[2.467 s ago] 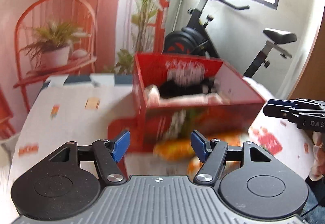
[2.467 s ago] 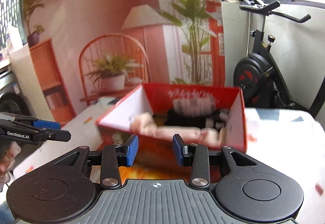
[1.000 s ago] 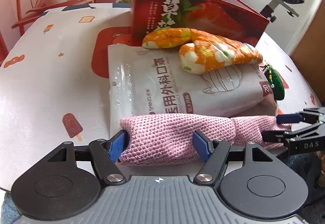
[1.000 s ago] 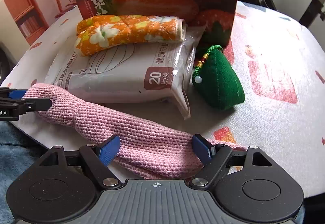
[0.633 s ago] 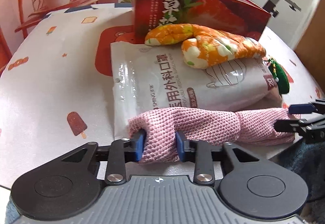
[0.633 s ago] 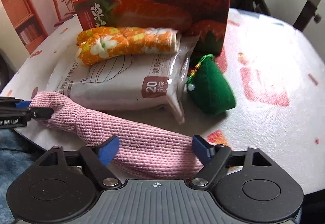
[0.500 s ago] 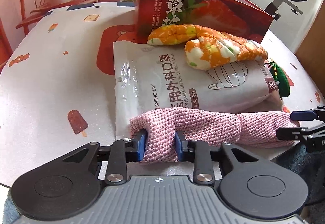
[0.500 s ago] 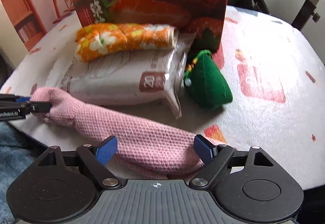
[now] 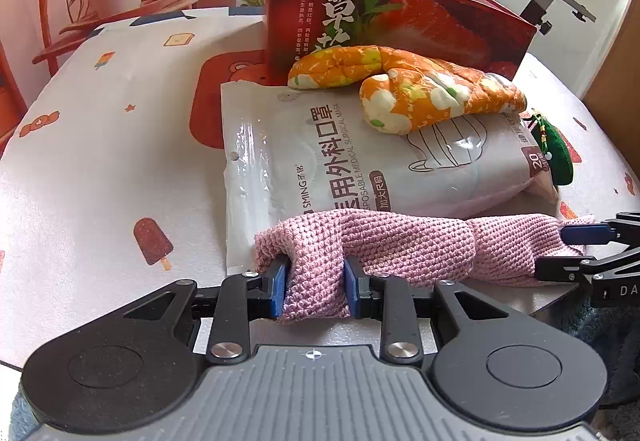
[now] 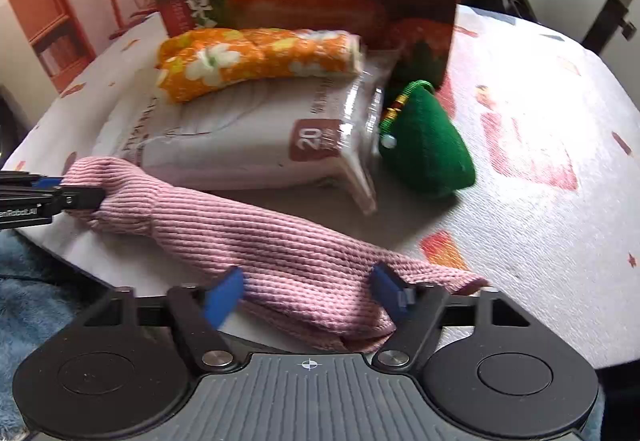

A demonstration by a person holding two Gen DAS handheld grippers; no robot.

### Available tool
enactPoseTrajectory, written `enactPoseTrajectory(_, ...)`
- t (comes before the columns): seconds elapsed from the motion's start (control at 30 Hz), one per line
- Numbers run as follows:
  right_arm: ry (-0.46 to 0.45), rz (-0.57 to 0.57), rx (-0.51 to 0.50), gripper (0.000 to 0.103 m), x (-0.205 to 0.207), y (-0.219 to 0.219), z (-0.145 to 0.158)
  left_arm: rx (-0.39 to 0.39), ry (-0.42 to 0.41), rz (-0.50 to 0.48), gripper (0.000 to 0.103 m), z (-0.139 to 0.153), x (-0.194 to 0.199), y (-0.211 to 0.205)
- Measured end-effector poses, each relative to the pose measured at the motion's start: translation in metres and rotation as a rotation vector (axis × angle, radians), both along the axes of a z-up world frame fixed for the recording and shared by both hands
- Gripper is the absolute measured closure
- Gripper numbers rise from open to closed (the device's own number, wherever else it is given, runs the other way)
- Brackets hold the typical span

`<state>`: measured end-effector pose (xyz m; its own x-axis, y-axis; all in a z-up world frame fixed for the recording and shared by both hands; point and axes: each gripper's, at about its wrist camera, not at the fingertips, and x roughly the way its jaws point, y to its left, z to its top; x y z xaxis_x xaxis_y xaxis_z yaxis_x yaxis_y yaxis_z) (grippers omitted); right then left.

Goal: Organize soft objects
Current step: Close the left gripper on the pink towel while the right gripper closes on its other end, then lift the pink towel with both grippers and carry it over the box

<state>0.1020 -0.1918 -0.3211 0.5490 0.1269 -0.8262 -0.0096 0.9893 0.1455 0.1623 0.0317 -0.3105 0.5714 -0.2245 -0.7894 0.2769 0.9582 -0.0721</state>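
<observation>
Left gripper [image 9: 314,286] clamped on pink knit cloth [image 9: 400,245], lower centre. Right gripper [image 10: 308,291] closing around its other end, pads not yet pressing.

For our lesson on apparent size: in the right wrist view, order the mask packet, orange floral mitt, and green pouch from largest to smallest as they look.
1. Mask packet
2. Orange floral mitt
3. Green pouch

Bright daylight, fisheye-bent edges, left view sharp, right view motion-blurred, soft shadows
</observation>
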Motion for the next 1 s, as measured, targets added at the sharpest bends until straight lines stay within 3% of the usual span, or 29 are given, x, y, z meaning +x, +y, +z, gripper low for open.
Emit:
enactPoseTrajectory(0.17,-0.013,0.019,0.014,0.062,0.004,0.002,0.002,-0.01,0.003,0.003,0.073,0.0,0.001,0.001)
enactPoseTrajectory(0.3,-0.023,0.005,0.026,0.072,0.004,0.001,0.001,0.04,-0.013,-0.022,0.076,0.001,-0.001,-0.008)
enactPoseTrajectory(0.43,-0.017,0.033,0.047,0.088,0.005,0.004,0.003,0.053,-0.022,-0.027,0.08,0.002,-0.002,-0.011)
enactPoseTrajectory(0.7,-0.077,0.024,0.081,0.092,-0.005,0.001,0.021,-0.006,-0.054,-0.006,0.09,0.02,-0.007,-0.001)
enactPoseTrajectory(1.0,-0.208,0.034,0.074,0.092,-0.015,0.0,0.063,-0.069,-0.162,-0.014,0.09,0.056,-0.017,0.005)
